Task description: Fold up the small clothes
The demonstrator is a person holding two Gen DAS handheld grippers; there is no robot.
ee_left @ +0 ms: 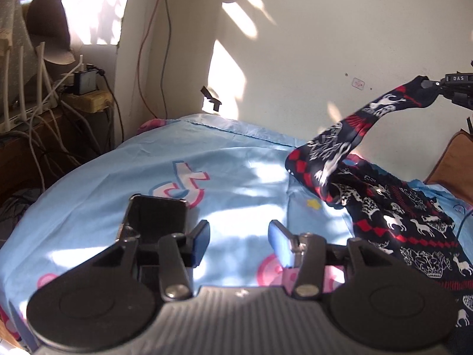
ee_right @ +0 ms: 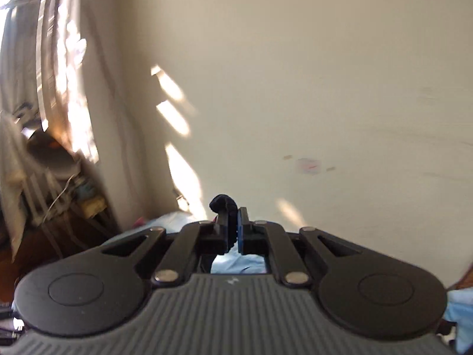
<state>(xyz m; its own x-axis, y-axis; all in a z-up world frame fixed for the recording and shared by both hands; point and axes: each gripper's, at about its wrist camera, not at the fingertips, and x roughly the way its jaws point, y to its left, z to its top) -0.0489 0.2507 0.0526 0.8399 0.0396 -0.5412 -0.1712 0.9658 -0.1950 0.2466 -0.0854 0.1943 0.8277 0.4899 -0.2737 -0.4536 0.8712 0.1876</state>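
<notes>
R gripper (ee_right: 233,230) clamped on dark patterned garment (ee_left: 393,207) edge, lifted far right off blue sheet (ee_left: 124,177); L gripper (ee_left: 239,242) jaws apart, empty, over bare sheet w/ room left

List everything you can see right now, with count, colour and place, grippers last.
garment: one, dark navy with red and white pattern, right side of bed, one end lifted
bedsheet: one, light blue with pink prints, covering bed
phone: one, black, on sheet ahead of left finger
cables: several, white, far left
wall: cream, behind bed
left gripper: open, empty, above sheet
right gripper: shut on garment's edge, raised
</notes>
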